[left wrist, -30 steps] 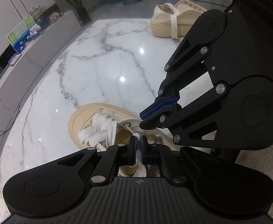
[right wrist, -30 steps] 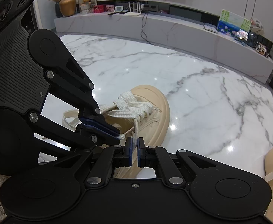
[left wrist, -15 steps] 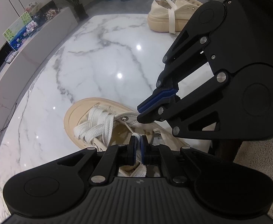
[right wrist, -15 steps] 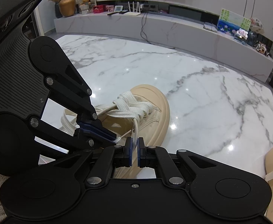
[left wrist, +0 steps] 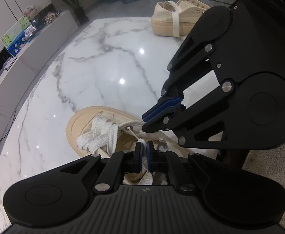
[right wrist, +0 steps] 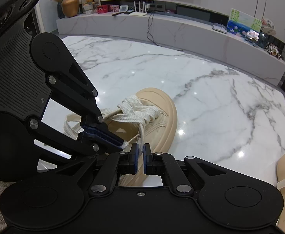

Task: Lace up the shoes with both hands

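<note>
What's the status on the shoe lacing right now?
Left tool shut on lace tip. Right tool shut, empty. Shoe part laced. Nothing blocking.

Table: a white marble table with grey veins and a glossy top that showed bright light reflections.
Near shoe: a beige shoe with white lace crossed over its front lay directly on the table, toe toward the middle.
Far shoe: a second beige shoe sat near the far edge, well apart from the first, a white lace draped over its side.
Edge: the table's corner looked rounded, possibly lens distortion.
</note>
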`<state>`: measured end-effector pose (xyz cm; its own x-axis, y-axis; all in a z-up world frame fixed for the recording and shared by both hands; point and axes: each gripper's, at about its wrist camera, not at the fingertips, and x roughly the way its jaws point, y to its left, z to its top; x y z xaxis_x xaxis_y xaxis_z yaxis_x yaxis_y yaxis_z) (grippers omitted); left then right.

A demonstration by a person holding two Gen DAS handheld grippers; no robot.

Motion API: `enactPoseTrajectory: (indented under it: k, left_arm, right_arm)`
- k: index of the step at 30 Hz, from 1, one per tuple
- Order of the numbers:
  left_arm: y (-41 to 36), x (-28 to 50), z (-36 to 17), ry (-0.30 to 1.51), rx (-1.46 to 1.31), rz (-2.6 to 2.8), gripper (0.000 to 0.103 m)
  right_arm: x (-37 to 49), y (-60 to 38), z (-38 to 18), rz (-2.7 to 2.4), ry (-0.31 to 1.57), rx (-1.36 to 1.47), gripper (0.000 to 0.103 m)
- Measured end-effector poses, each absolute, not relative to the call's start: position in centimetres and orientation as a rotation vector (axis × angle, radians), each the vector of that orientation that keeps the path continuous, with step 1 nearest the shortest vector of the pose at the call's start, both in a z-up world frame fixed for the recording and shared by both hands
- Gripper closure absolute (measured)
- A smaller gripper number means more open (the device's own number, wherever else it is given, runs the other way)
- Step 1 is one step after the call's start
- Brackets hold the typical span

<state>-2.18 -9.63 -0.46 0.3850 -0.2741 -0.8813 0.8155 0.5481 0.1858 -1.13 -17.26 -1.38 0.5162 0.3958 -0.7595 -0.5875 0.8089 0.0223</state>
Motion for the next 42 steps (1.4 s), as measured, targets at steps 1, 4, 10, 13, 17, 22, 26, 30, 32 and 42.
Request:
enactPoseTrajectory:
  k: [1, 4, 10, 13, 17, 22, 26, 30, 32, 42]
  left_arm:
    - [-9.6, -2.1, -0.5, 0.926, 0.688, -0.768, 0.099]
    - [-9.7, -1.9, -0.5, 0.926, 0.690, -0.766, 0.099]
    - [-9.7, -1.4, -0.3, 0.921, 0.698, -0.755, 0.099]
    - [-9.7, -1.0, -0.2, 0.914, 0.693, -0.736, 0.099]
    - [-9.8, -0.7, 0.0, 0.904, 0.694, -0.727, 0.099]
    - [-10.0, -0.6, 0.0, 0.897, 0.713, -0.733, 0.099]
    - [-10.2, -0.4, -0.1, 0.897, 0.724, -0.738, 0.099]
    - [-10.2, 0.0, -0.2, 0.900, 0.721, -0.731, 0.099]
    - [-10.2, 0.2, -0.1, 0.904, 0.713, -0.729, 0.099]
    - [-10.0, 0.4, -0.1, 0.909, 0.688, -0.732, 0.099]
  right_arm:
    - [-1.2, -17.3, -1.3, 0.598, 0.840, -0.252, 0.100]
    - [-1.2, -17.4, -1.3, 0.598, 0.840, -0.251, 0.100]
    - [-1.4, -17.4, -1.2, 0.600, 0.839, -0.254, 0.100]
    - [-1.4, -17.5, -1.2, 0.605, 0.837, -0.257, 0.100]
    - [-1.6, -17.6, -1.0, 0.639, 0.827, -0.282, 0.100]
    - [-1.8, -18.4, -0.4, 0.706, 0.792, -0.354, 0.100]
    - [-1.8, -18.6, -0.1, 0.740, 0.721, -0.517, 0.100]
    - [-2.1, -18.0, -0.6, 0.785, 0.636, -0.698, 0.100]
    - [-2.3, -17.4, -1.1, 0.842, 0.587, -0.809, 0.100]
    - [-1.8, -16.1, -3.0, 0.944, 0.531, -1.036, 0.099]
